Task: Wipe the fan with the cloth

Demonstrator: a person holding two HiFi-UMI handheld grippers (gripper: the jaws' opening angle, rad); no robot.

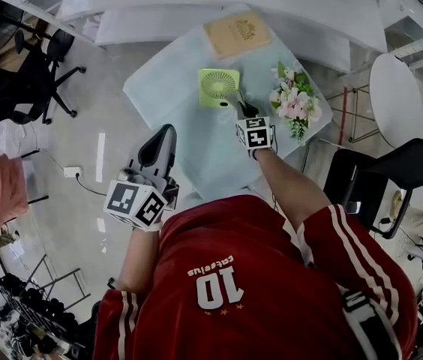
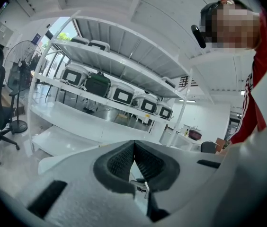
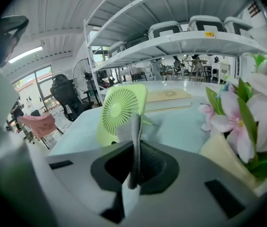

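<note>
the table (image 1: 196,156) is the biggest thing here, draped in pale blue. the fan (image 1: 218,87), a small green one, stands near its middle with the round grille turned toward me. a bunch of pink and white flowers (image 1: 294,102) sits to the fan's right, and a tan book (image 1: 237,33) lies beyond the fan. my left claw (image 2: 133,148) hangs well back from the fan, off the near edge of the table, its jaws pressed together with nothing in them. my right claw (image 3: 136,126) is just in front of the fan and a touch to its right. it is pinched on the cloth (image 3: 135,150), a thin grey fold standing on edge between the pads.

i judge the wipe hasn't properly begun. in the right gripper view the cloth's top edge overlaps the grille, but i can't be sure whether it touches or sits just short.

to do this well i'd turn my wrist so the flat of the cloth meets the grille, not the edge, and keep the hard jaw tips off the plastic. the fan looks light, so i'd press gently and stroke across and down. i'd bring my left claw forward to steady the frame, since a firm push could slide or tip the fan. i'd sweep away from the flowers beside the fan so i don't knock them.
</note>
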